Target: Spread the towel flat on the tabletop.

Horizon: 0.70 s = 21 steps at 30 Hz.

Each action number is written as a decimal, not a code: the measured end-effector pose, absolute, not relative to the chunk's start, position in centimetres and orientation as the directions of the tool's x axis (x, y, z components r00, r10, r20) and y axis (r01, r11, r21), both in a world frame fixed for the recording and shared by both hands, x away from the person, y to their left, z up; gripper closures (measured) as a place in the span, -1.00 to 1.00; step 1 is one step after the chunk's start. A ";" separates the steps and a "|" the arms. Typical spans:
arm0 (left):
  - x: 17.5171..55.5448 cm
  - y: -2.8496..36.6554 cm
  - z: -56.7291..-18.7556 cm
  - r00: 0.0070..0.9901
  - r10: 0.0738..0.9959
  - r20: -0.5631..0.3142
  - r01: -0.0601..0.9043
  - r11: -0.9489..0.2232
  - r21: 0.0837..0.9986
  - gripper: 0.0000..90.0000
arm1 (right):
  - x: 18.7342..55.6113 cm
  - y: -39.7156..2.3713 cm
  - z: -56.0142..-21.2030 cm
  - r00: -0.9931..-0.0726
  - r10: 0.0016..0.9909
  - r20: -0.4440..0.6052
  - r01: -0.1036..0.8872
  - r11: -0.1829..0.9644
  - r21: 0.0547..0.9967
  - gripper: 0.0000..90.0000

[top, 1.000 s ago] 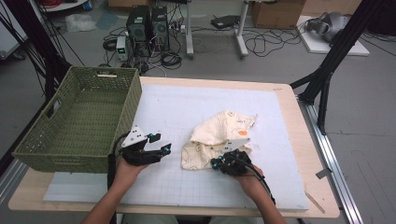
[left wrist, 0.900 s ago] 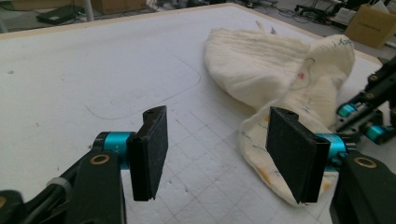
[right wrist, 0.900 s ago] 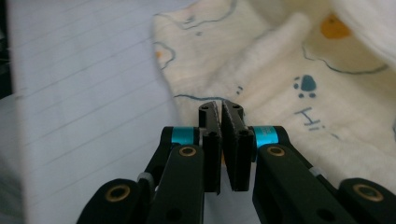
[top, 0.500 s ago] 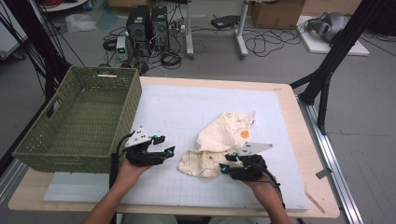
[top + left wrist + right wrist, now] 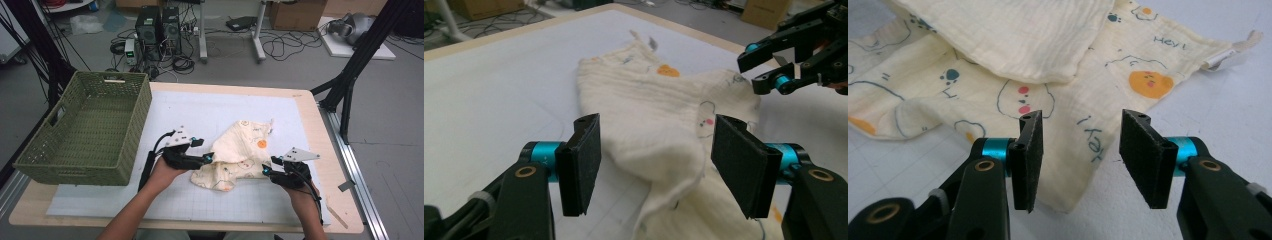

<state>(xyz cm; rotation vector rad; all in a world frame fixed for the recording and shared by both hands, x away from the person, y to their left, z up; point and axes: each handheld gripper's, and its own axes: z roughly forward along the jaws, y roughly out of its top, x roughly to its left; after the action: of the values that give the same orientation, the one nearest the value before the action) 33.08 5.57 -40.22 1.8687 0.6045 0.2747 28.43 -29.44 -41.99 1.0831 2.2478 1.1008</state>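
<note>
A cream muslin cloth printed with small animals and orange dots lies crumpled and partly folded on the white mat. My left gripper stands open at its left edge. In the left gripper view a raised fold of the cloth lies between the pads without being pressed. My right gripper sits at the cloth's right edge, and its jaws have just been opening. In the right gripper view it is open over the flat cloth, gripping nothing. The left gripper view also takes in the right gripper.
A green woven basket stands at the table's left, close to my left forearm. The white gridded mat covers most of the wooden table. Behind the table, cables, computers and black stand legs are on the floor.
The right gripper has let go of the cloth and slid right, off its edge. The left gripper has moved right up to the cloth. The cloth now lies folded over, stretched more to the right.
</note>
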 end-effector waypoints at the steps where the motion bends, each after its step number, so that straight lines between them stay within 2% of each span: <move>1: 33.3 4.7 -40.2 0.848 0.522 -0.095 0.275 -0.280 0.920 -0.16 | 28.5 -29.5 -42.0 -0.613 0.790 -0.024 0.463 0.383 0.799 0.14; 7: 34.5 -0.4 -41.0 0.886 0.460 -0.061 0.269 -0.401 0.876 -0.19 | 28.6 -29.9 -41.9 -0.605 0.796 -0.018 0.453 0.362 0.815 0.10; 14: 35.5 -2.7 -43.5 0.889 0.458 0.015 0.273 -0.556 0.785 -0.19 | 28.6 -30.3 -42.0 -0.602 0.798 0.005 0.458 0.340 0.821 0.07; 15: 35.6 -2.9 -43.8 0.889 0.457 0.029 0.274 -0.582 0.765 -0.11 | 28.6 -30.3 -42.0 -0.601 0.799 0.008 0.460 0.338 0.821 0.07; 18: 35.8 -2.6 -43.9 0.888 0.459 0.020 0.288 -0.588 0.756 0.59 | 28.7 -30.2 -42.0 -0.604 0.797 0.005 0.456 0.341 0.822 0.06; 20: 36.1 -2.0 -43.6 0.881 0.472 -0.042 0.318 -0.523 0.791 0.82 | 28.7 -30.1 -42.1 -0.604 0.797 0.007 0.458 0.340 0.821 0.05; 21: 36.3 -1.6 -43.3 0.874 0.481 -0.070 0.336 -0.493 0.802 0.87 | 28.7 -30.1 -42.1 -0.603 0.797 0.008 0.459 0.340 0.821 0.05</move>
<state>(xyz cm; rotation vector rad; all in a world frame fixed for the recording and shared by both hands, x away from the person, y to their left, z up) 36.27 -1.63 -43.32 2.1329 0.5886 0.2024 28.67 -30.09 -42.07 1.1057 2.2122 1.1614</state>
